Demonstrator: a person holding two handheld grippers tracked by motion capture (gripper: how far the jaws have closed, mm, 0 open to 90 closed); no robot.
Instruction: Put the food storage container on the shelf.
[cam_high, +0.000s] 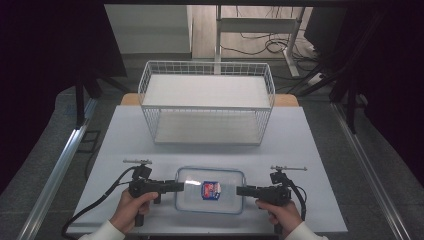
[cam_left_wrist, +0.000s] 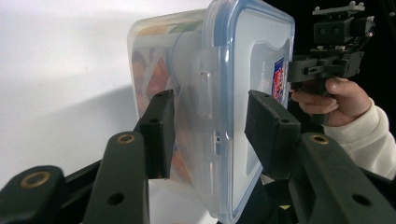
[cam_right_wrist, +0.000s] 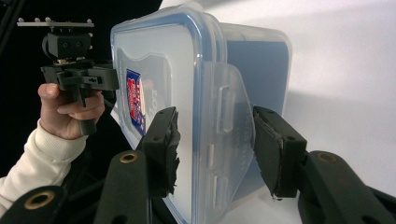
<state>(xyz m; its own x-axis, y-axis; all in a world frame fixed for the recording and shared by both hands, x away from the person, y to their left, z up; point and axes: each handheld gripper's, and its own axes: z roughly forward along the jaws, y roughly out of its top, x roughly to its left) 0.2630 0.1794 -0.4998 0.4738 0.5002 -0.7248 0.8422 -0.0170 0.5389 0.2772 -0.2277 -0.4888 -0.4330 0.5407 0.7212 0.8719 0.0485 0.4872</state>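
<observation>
On the left of the high view, the left gripper (cam_high: 181, 186) comes in level from the person's left hand (cam_high: 131, 210) and meets the left short end of a clear plastic food container (cam_high: 210, 190) with a blue-rimmed snap lid. In the left gripper view the jaws stand about half open, one on each side of that end of the container (cam_left_wrist: 219, 93): the left jaw lies against the clear body and the right jaw sits just off the lid's face, near the side latch (cam_left_wrist: 203, 84), so a firm clamp cannot be told. The container lies flat on the white surface (cam_high: 300, 150), near its front edge, between the two grippers, with a small red and blue label (cam_high: 211, 190) on its lid. Behind it, farther up the surface, stands a white wire basket (cam_high: 207, 102). At the right, the right gripper (cam_high: 241, 190), held in the right hand (cam_high: 284, 214), reaches the container's right short end. In the right gripper view its jaws also stand about half open around the end latch (cam_right_wrist: 229, 105), both pads close beside the container (cam_right_wrist: 163, 70); whether they press on it cannot be told.
</observation>
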